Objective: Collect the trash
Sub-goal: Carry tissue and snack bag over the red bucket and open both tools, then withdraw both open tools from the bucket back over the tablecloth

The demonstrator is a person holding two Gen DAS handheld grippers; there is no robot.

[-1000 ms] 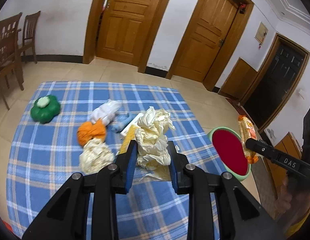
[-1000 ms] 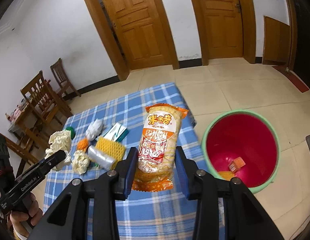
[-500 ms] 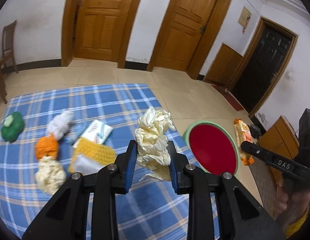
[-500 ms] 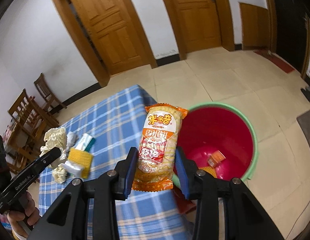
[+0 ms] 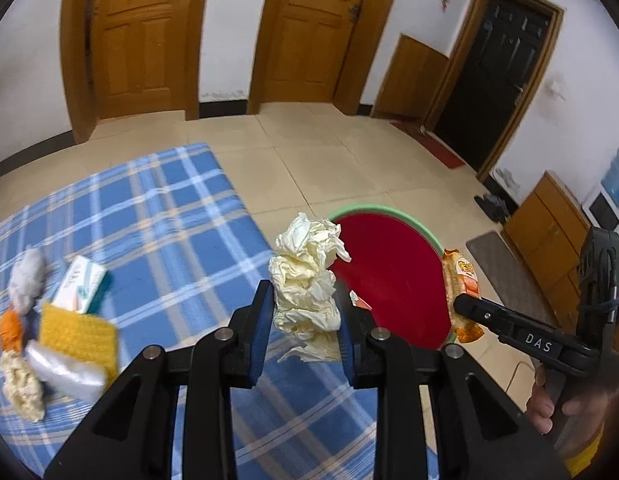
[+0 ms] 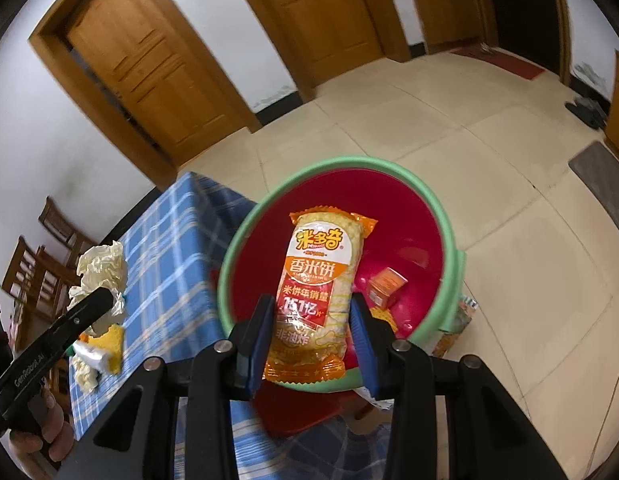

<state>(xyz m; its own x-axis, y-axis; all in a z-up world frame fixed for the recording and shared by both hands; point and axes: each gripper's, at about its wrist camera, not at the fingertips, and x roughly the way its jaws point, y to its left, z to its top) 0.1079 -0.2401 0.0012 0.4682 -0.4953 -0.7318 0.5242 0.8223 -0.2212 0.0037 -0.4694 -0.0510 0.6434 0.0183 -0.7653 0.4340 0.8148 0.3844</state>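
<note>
The right claw [image 6: 312, 320] is clenched on a snack pack [image 6: 318, 280], and the pack hangs just over the mouth of the red bin [image 6: 449, 248], w/ the bin's floor and a small orange box [image 6: 387, 286] beyond its tips. The left claw [image 5: 305, 312] is clenched on a ball of crumpled paper [image 5: 307, 280]; the bin lies ahead and to the right of its tips, so the paper is, I think, not fully over the opening but near the rim, partly above the checked cloth [image 5: 169, 220]. What could go wrong: if the left claw lets go now, the light paper may hit the green rim and fall on the floor or back on the cloth. The two claws are also near each other at the bin, so they may bump, esp. if both drop at once. The pack is slippery foil, held only at its lower part, so it may tip sideways on release and land on the rim. The pack's long axis runs along the claw's fingers, its printed top end pointing away from the claw toward the far rim, its crimped bottom end nearest the claw. The paper ball stands tall also, long axis about along the fingers.
</note>
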